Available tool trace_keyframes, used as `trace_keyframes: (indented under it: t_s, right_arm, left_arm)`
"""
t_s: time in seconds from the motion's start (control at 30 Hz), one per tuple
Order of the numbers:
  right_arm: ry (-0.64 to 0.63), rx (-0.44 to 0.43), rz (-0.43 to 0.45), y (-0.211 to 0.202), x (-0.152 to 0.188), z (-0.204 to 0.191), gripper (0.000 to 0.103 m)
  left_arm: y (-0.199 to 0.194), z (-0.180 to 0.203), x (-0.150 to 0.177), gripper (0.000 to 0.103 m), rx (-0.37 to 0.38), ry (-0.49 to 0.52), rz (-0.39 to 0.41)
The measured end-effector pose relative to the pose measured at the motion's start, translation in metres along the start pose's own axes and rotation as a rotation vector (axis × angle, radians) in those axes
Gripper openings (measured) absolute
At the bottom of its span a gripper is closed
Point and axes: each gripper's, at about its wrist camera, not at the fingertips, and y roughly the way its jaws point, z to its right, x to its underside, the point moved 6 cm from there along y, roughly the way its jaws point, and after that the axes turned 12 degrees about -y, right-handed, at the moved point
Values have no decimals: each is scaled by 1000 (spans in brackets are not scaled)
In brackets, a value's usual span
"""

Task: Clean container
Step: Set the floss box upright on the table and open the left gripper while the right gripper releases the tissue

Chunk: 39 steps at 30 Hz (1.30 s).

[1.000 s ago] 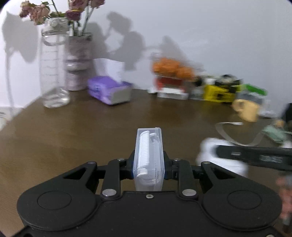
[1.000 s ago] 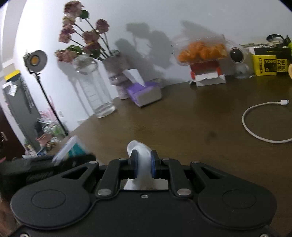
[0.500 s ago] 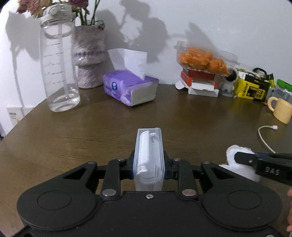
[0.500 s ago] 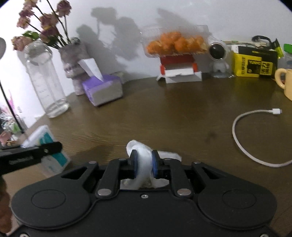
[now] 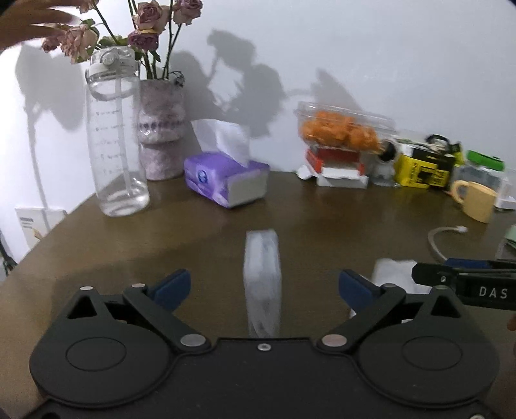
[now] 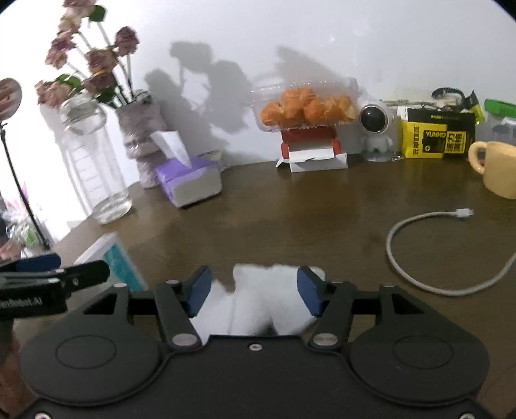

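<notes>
A small clear plastic container point(image 5: 262, 280) stands on its narrow edge on the brown table point(image 5: 322, 219), blurred. My left gripper point(image 5: 264, 287) straddles it, jaws opening wide and both blue pads well clear of its sides. In the right wrist view the container point(image 6: 113, 258) shows a teal label at the left, beside a left finger point(image 6: 84, 274). A crumpled white tissue point(image 6: 254, 303) lies between the opening jaws of my right gripper point(image 6: 254, 291), no longer pinched. The left wrist view shows the same tissue point(image 5: 391, 274) under the right gripper's finger point(image 5: 429, 277).
Along the back wall stand a clear water bottle point(image 5: 114, 151), a vase of dried roses point(image 5: 161, 129), a purple tissue box point(image 5: 225, 180), a clamshell of oranges point(image 5: 338, 129), a yellow box point(image 5: 422, 170) and a yellow mug point(image 6: 496, 170). A white cable point(image 6: 419, 251) loops at right. A hand point(image 5: 29, 22) is at top left.
Both grippers have opened: the left has let go of the container, the right has let go of the tissue. Both views have steadied and swung to face the wall.
</notes>
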Motion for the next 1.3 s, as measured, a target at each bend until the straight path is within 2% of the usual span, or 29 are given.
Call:
trace_keyframes:
  t_s: [0.27,0.53,0.7,0.9,0.97,1.2,1.3]
  right_arm:
    - [-69,59,-88,-42,47,-13,72]
    - [-57,139,-142,-61,81,-15,77]
    - [-68,175,-169,-61,82,-17,91]
    - [-58,193,-186,-52,80,-16,99]
    - [-55,196,-191,-48,80,-16,103]
    - [-63,184,-191,-51,84,-19,103]
    - [-63,183,-191,-51,85,-19,103]
  left_arm:
    - [-21,1,48,101,-30,2,-91]
    - [-33,2,75,103,-24,-24,-133]
    - [-28,-4,80,103,-33,-60,-163]
    - [-20,7,84,103,-88,14,-171]
    - [-19,8,85,103,-92,12,-166]
    - [-22,2,83,103,-61,-41,-149]
    - [-20,2,84,103,-89,-6,-157]
